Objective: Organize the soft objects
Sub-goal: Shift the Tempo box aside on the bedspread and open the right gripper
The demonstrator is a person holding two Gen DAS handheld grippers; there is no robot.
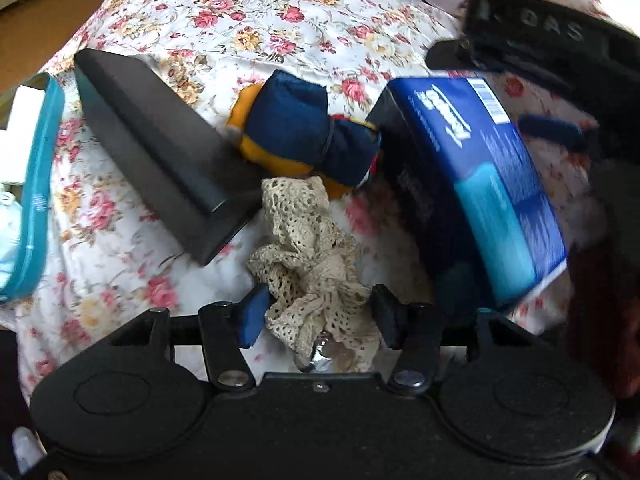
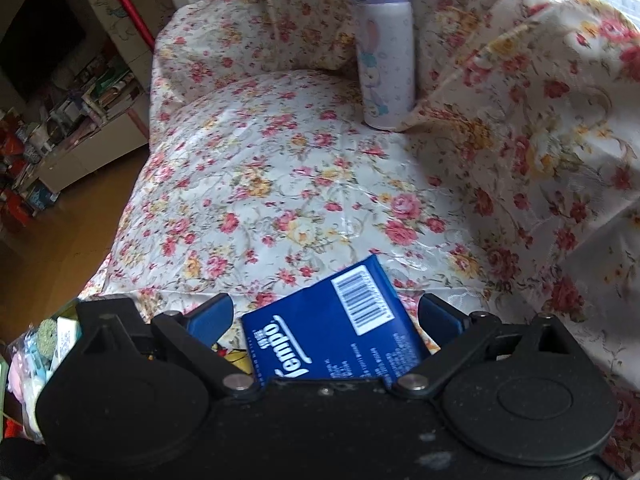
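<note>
On a sofa covered in rose-print floral fabric (image 1: 208,20), the left gripper (image 1: 316,312) has its two fingers partly apart around a crumpled cream crochet lace cloth (image 1: 308,264), though firm contact is unclear. Just beyond the cloth lie a navy and yellow plush toy (image 1: 304,136), a black wedge-shaped box (image 1: 156,148) on its left and a blue plastic tissue pack (image 2: 332,320) on its right. The right gripper (image 2: 324,316), fingers spread, straddles that pack; a lilac-lidded bunny-print bottle (image 2: 384,48) stands upright well beyond.
</note>
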